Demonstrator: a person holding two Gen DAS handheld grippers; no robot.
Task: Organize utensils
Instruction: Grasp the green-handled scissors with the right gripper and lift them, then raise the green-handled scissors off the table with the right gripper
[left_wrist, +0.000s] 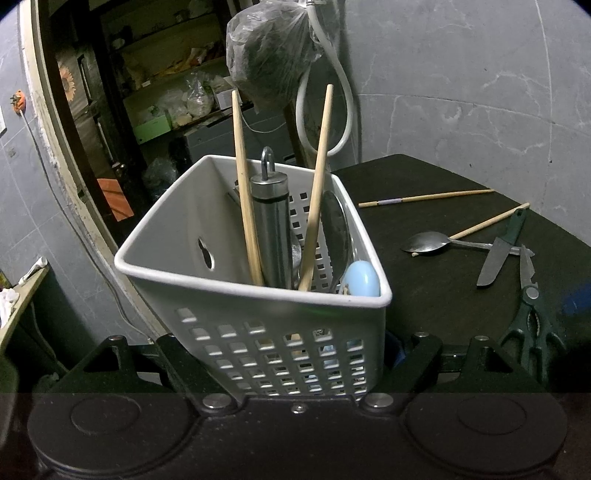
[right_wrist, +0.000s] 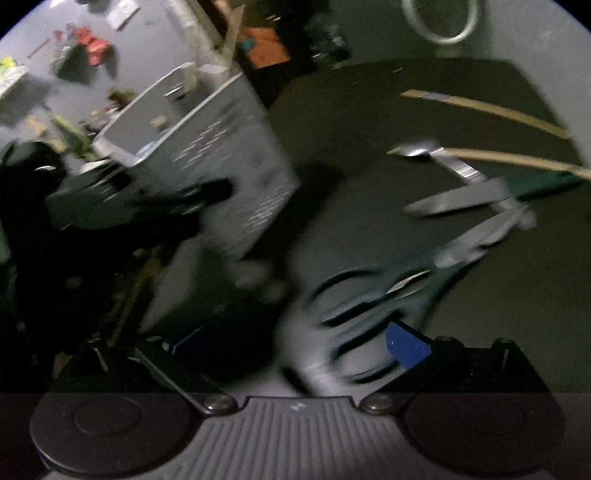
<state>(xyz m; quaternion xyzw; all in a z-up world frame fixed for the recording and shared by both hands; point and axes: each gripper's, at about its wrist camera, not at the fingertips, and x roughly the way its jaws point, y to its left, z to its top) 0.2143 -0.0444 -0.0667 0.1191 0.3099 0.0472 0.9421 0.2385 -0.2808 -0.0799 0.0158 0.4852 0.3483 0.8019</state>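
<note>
A white perforated basket (left_wrist: 255, 291) sits tilted between the fingers of my left gripper (left_wrist: 295, 343), which is shut on its lower walls. In it stand two wooden chopsticks (left_wrist: 243, 192), a steel cylinder handle (left_wrist: 271, 221), a dark ladle (left_wrist: 336, 229) and a pale blue piece (left_wrist: 360, 278). On the dark table (left_wrist: 424, 295) lie two chopsticks (left_wrist: 424, 197), a spoon (left_wrist: 426, 243), a green-handled knife (left_wrist: 495, 258) and green scissors (left_wrist: 528, 306). The right wrist view is blurred. There my right gripper (right_wrist: 295, 339) stands open over the scissors (right_wrist: 388, 288), whose handles lie near its right blue pad (right_wrist: 406, 343). The basket (right_wrist: 221, 158) is to the left.
A plastic bag (left_wrist: 269, 55) and a white hose (left_wrist: 343, 92) hang behind the basket against a grey tiled wall. A doorway with cluttered shelves (left_wrist: 155, 92) opens at the left. The table's left edge runs just behind the basket.
</note>
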